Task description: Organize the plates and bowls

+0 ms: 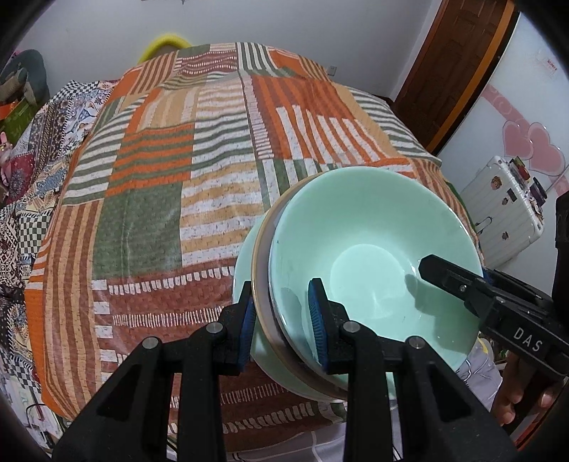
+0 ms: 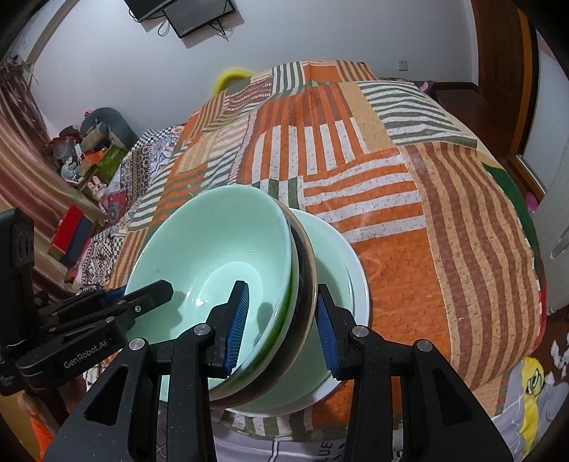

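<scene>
A stack of nested dishes hangs tilted over the near end of the bed: a mint-green bowl (image 1: pixel 370 245) (image 2: pixel 213 245) on top, a brown-rimmed bowl (image 1: pixel 261 263) (image 2: pixel 307 270) under it, then a pale green bowl and a white plate (image 2: pixel 355 270). My left gripper (image 1: pixel 282 320) (image 2: pixel 138 291) is shut on the stack's rims at one side. My right gripper (image 2: pixel 281 323) (image 1: pixel 458 280) is shut on the rims at the opposite side. Each has one blue pad inside the top bowl and one outside. Whether the stack touches the bed is hidden.
A striped orange, green and white quilt (image 1: pixel 170 170) (image 2: pixel 426 213) covers the bed. A white suitcase (image 1: pixel 505 213) stands to the right near a wooden door (image 1: pixel 458 71). Boxes and toys (image 2: pixel 89 149) crowd the far left side. Screens (image 2: pixel 185 14) hang on the wall.
</scene>
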A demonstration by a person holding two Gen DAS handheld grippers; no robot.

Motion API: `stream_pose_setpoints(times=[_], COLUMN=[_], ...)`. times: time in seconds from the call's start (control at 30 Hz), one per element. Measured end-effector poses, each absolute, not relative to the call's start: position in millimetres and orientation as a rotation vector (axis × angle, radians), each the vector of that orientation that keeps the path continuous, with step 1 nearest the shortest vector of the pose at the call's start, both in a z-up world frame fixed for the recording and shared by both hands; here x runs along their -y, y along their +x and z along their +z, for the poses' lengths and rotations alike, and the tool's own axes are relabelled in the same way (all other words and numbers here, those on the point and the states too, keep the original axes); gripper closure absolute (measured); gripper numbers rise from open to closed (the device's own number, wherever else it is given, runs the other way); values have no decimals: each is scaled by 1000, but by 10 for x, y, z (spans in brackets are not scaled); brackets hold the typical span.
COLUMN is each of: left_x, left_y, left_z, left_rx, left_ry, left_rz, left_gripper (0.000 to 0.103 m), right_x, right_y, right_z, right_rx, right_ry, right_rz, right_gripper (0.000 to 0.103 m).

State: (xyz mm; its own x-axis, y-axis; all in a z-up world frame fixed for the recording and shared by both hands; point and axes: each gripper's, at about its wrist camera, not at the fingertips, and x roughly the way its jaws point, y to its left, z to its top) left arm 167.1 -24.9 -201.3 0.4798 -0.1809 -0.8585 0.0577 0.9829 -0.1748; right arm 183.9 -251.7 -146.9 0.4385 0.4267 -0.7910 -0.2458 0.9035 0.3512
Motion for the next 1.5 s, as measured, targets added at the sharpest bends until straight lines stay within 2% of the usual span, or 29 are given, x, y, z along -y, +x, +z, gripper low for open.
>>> stream_pose_setpoints(times=[0.27, 0.5, 0.63, 0.83, 1.0, 1.17, 1.4, 1.47, 1.5], left_x=[291, 278, 272, 226, 190, 217, 240, 243, 241], left_y=[1673, 1664, 1603, 1409, 1126, 789, 347, 245, 193], left_z=[-2033, -2052, -1993, -1659, -1162, -659, -179, -95, -59], left_rx=[-1040, -1052, -1039, -954, -805, -636, -439, -396, -376], left_ry=[-103, -107, -90, -67, -76, -58, -50, -44, -44], left_rz=[-145, -152, -138, -119, -127, -124, -109, -98, -94], left_gripper=[74, 74, 71, 71, 69, 59, 46, 34, 29], right_x=[2520, 2465, 2536, 2611, 2638, 2666, 2688, 2698, 2702], right_y=[1828, 1816, 1816, 1654, 1485, 1261, 884, 811, 781], right_z=[-1520, -1530, -1507, -1192, -844, -460, 51, 133, 167], right_rx=[-1035, -1027, -1040, -954, -849, -723, -514, -477, -458], right_ry=[173, 144, 185, 159, 136, 122, 86, 85, 87], right_rz=[420, 433, 445, 459, 482, 500, 511, 520, 522], right_gripper=[69, 64, 64, 61, 60, 59, 47, 44, 39])
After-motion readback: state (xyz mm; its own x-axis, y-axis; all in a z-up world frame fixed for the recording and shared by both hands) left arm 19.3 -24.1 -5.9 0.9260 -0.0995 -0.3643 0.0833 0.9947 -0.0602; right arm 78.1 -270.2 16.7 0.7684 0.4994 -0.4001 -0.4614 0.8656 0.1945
